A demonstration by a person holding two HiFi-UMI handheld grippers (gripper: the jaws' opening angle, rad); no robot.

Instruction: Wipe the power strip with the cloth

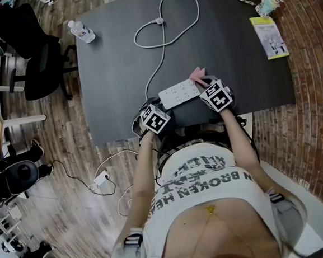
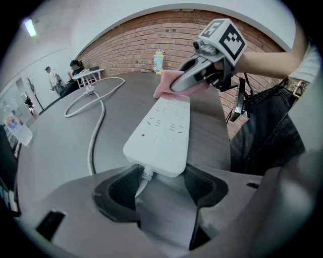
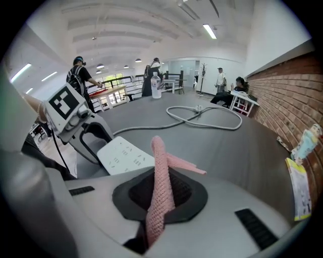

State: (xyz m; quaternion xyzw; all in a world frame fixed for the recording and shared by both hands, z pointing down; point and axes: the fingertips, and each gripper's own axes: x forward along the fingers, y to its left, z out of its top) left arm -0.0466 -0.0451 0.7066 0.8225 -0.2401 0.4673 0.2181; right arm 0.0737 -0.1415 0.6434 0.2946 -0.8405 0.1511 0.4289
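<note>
Cloth (image 3: 159, 151) sits pinched in right hand-held gripper (image 3: 161, 199), beside power strip (image 3: 126, 155).

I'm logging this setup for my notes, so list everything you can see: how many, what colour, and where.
table: one, dark grey, under the rest
power strip: one, white, near edge of table
cable: one, white, looped from the power strip toward the far edge
cloth: one, pink, at the power strip's end away from the cable
water bottle: one, clear, far left corner
booklet: one, yellow-green, far right
small pale object: one, beyond the booklet; cannot tell what
office chair: one, black, left of table
adapter: one, white, on the floor
left gripper: grey, jaws flank the power strip's cable end, apparently pinching it
right gripper: grey, shut on the cloth
</note>
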